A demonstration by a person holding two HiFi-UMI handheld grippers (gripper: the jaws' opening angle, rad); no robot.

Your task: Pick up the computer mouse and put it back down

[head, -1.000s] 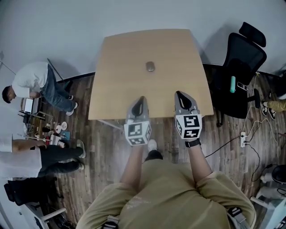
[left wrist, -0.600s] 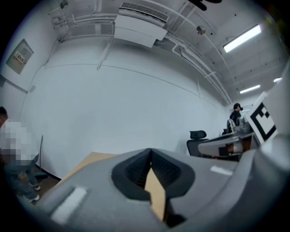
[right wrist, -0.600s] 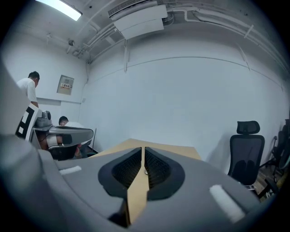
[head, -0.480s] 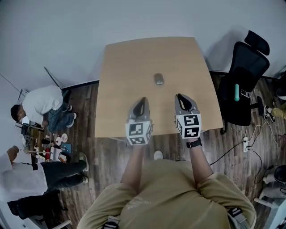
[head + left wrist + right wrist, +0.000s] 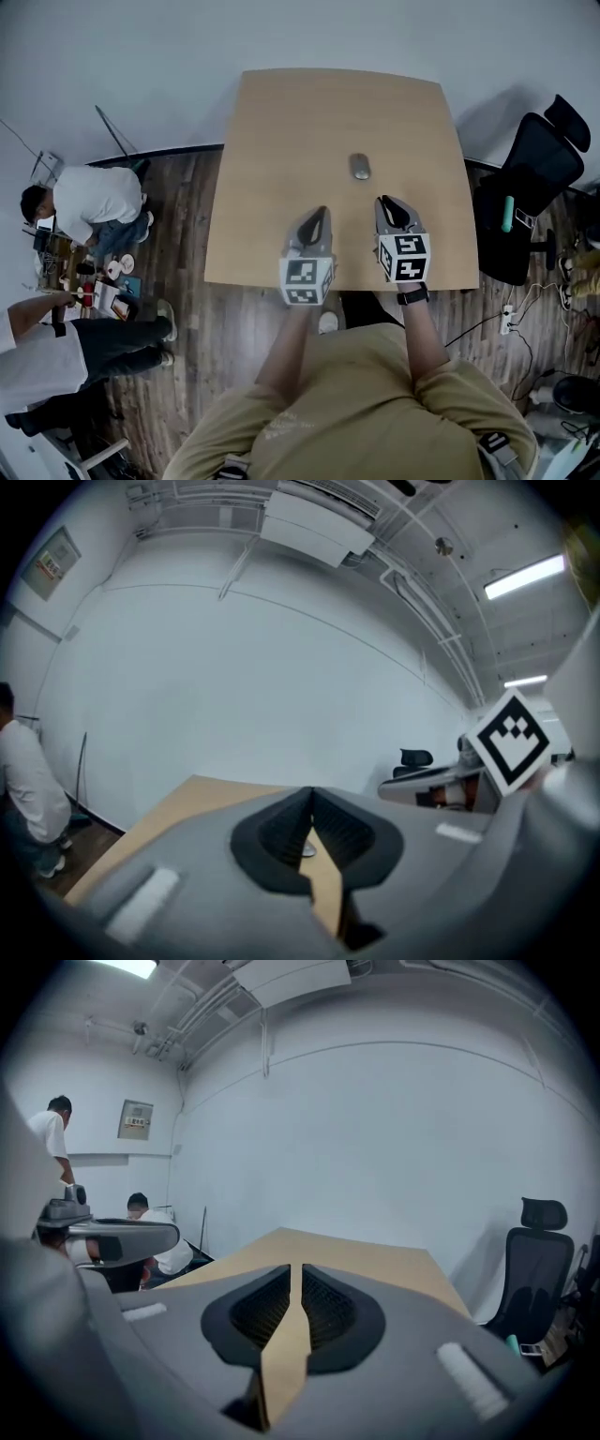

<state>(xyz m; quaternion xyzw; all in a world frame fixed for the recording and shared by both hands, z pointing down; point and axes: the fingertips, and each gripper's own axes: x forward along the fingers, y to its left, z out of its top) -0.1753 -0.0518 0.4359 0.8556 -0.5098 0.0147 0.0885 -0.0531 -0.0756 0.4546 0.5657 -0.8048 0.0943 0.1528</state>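
The small grey computer mouse (image 5: 361,167) lies on the light wooden table (image 5: 281,141), right of its middle. Both grippers hang over the table's near edge, apart from the mouse. My left gripper (image 5: 319,215) has its tips together and holds nothing; in the left gripper view the mouse (image 5: 307,851) peeks through the gap below the tips of the left gripper (image 5: 312,794). My right gripper (image 5: 386,202) is just short of the mouse and slightly to its right. The right gripper (image 5: 296,1269) has just been opening its jaws; only a thin slit shows, with nothing in it.
A black office chair (image 5: 539,178) stands right of the table, with a power strip (image 5: 509,319) and cables on the wooden floor. At the left, a crouching person in white (image 5: 94,202) and another person (image 5: 56,347) are beside small items on the floor.
Both grippers have moved forward from in front of the table to over its near edge, closer to the mouse. The mouse has stayed in place on the table.
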